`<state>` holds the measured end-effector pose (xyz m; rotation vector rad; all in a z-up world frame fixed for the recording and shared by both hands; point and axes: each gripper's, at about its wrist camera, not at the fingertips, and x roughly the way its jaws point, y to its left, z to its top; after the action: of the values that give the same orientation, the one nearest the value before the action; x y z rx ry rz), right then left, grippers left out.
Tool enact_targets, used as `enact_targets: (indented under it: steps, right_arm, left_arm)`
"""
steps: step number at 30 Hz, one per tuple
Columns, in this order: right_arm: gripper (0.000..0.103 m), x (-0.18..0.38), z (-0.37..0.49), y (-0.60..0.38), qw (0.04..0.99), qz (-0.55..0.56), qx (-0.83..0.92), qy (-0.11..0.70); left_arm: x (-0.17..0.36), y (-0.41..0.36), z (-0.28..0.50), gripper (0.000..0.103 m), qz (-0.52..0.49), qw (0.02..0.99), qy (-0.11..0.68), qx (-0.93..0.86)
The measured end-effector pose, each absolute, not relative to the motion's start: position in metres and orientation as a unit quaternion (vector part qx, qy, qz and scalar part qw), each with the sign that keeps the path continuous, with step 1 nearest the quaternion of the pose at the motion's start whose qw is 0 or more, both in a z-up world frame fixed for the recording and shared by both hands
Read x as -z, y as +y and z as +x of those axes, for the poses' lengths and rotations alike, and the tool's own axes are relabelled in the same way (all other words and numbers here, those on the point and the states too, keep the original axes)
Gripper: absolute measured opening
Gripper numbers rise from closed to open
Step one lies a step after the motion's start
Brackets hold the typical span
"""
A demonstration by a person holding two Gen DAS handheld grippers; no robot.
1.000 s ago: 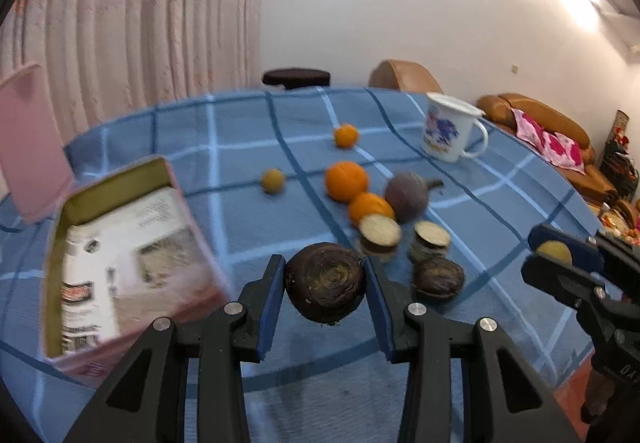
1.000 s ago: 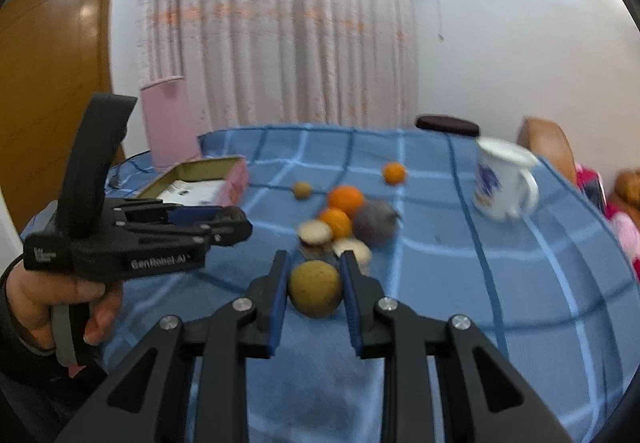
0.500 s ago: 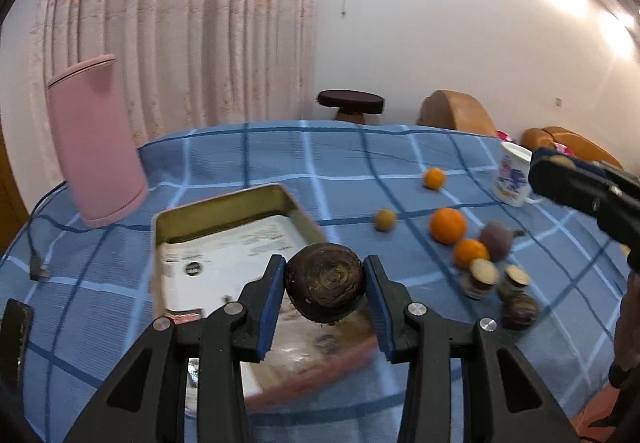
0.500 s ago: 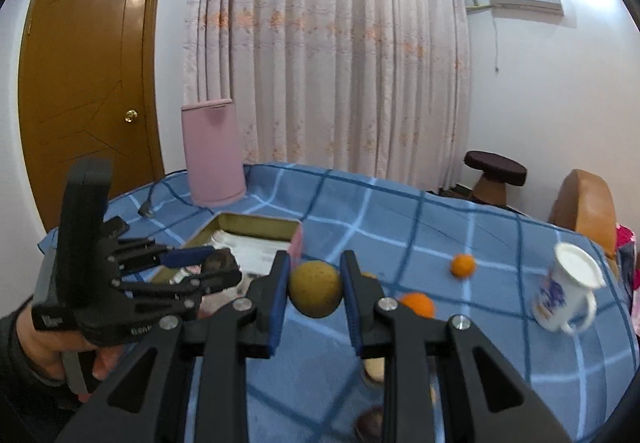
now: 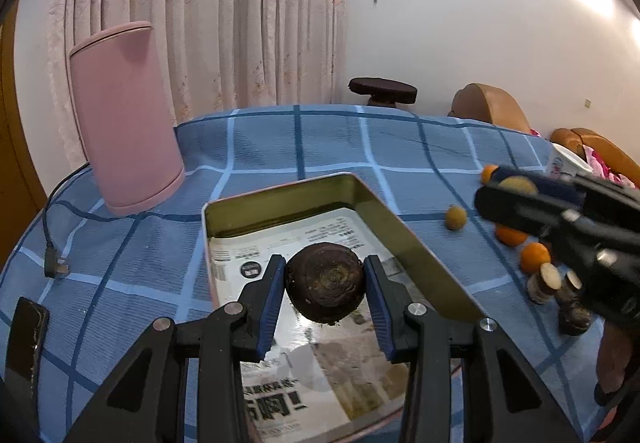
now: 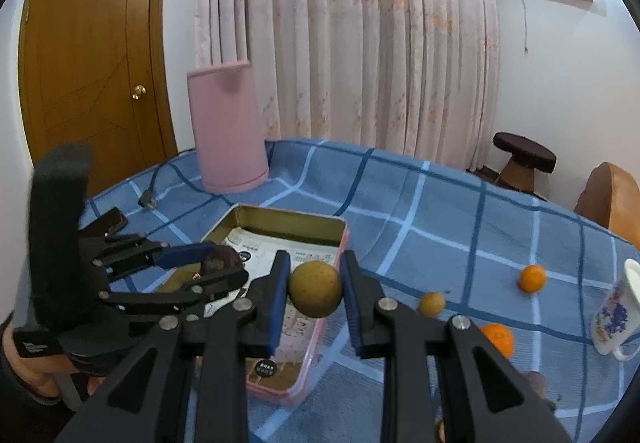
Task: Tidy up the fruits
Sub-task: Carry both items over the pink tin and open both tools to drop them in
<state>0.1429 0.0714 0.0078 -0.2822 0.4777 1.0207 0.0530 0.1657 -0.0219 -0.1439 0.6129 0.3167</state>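
Both grippers have swung from the loose fruit pile toward the tin. Left gripper (image 5: 325, 289) is clamped on a dark brown round fruit (image 5: 325, 289), held above the near half of the open tin (image 5: 404, 239), which is lined with printed paper. Right gripper (image 6: 316, 289) is clamped on a yellow-brown round fruit (image 6: 316, 289), held over the tin's right rim (image 6: 340, 239). Pink cylinder container (image 5: 124, 115) stands upright at the far left, just beyond the tin. On the checked blue tablecloth (image 5: 332, 147), right of the tin: a small yellow-brown fruit (image 5: 455, 217), oranges (image 5: 534, 257), cut dark pieces (image 5: 540, 279). White printed mug (image 6: 618, 317) sits at the far right.
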Motion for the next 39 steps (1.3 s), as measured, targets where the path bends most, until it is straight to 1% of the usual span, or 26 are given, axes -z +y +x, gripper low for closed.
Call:
enact_targets:
  steps: [12,24,37,38,39]
  right_arm:
    - [0.028,0.023,0.148,0.103,0.823,-0.144,-0.486,0.257]
    - [0.028,0.031,0.146,0.118,0.82,-0.154,-0.484,0.264]
    - [0.029,0.044,0.148,0.128,0.816,-0.154,-0.479,0.285]
    - [0.029,0.044,0.148,0.128,0.815,-0.154,-0.479,0.287]
    - [0.032,0.044,0.148,0.127,0.815,-0.153,-0.478,0.289]
  left_arm:
    - [0.033,0.187,0.057,0.042,-0.076,0.929,0.317,-0.173]
    - [0.042,0.197,0.063,0.042,-0.085,0.924,0.331,-0.172]
    - [0.042,0.198,0.06,0.042,-0.073,0.925,0.332,-0.171]
    - [0.042,0.198,0.06,0.042,-0.073,0.924,0.333,-0.172]
    - [0.042,0.198,0.06,0.042,-0.074,0.924,0.333,-0.173]
